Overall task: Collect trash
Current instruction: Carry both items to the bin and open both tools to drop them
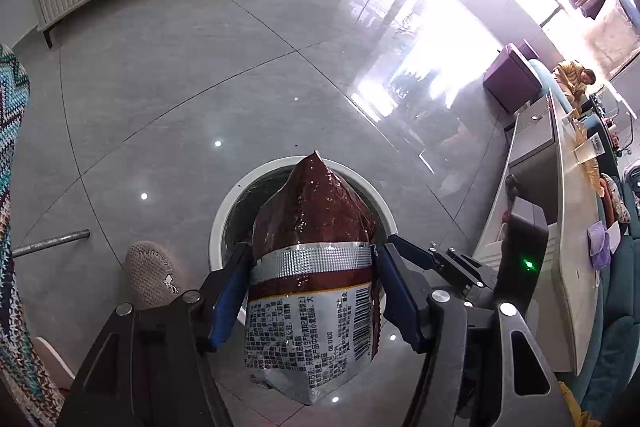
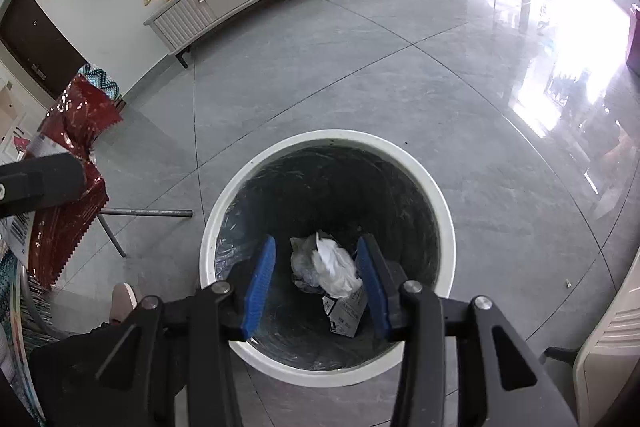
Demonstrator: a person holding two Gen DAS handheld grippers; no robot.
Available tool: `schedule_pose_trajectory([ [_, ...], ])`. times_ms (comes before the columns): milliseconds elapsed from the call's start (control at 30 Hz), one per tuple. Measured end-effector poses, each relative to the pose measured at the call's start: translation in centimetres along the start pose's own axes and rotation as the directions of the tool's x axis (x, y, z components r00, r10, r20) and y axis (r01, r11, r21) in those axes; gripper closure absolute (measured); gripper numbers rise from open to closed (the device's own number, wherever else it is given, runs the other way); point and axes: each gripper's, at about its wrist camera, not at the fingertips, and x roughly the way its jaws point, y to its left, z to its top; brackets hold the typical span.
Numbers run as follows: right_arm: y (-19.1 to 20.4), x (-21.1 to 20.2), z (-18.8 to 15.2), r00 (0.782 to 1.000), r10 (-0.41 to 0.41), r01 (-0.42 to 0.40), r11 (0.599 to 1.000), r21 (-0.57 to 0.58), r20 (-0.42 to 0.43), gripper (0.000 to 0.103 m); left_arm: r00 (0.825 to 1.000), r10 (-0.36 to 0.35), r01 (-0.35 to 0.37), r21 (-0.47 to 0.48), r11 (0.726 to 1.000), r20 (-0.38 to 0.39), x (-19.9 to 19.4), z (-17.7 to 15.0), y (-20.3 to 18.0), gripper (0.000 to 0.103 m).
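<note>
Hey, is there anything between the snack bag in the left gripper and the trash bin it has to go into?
Nothing visible. The snack bag hangs right over the bin, whose mouth is open, with only trash at the bottom.

your left gripper [image 1: 312,291] and right gripper [image 2: 316,287] share one build: black angular link arms, round silver pivot screws, blue ribbed pads [image 2: 262,287] on the fingers. beside the white bin [image 2: 444,227], the unit seen past the left gripper carries a green indicator light [image 1: 529,264]. your slipper [image 1: 154,275] is beige knit.
</note>
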Motion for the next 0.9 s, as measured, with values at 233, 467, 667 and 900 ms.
schedule_pose_trajectory([
  [233,-0.7,-2.4,-0.2,0.999,-0.04,0.04,0.999,0.016,0.036,0.062,1.0,-0.021,0.021,-0.001,1.0,0.009,0.4,0.8,-0.8,0.034],
  [467,-2.4,-6.6,-1.6,0.994,-0.059,0.055,0.997,0.055,0.089,0.062,0.999,-0.041,0.041,-0.025,0.999,-0.01,1.7,1.0,-0.8,0.024],
  [667,-3.0,-8.6,-2.6,0.99,-0.071,0.06,0.994,0.093,0.121,0.062,0.998,-0.067,0.066,-0.038,0.997,-0.016,2.2,1.2,-0.7,0.018],
  [900,-2.4,-9.5,-3.0,0.988,-0.08,0.069,0.994,0.087,0.134,0.061,0.998,-0.063,0.063,-0.036,0.997,0.003,2.2,1.3,-1.1,0.017],
])
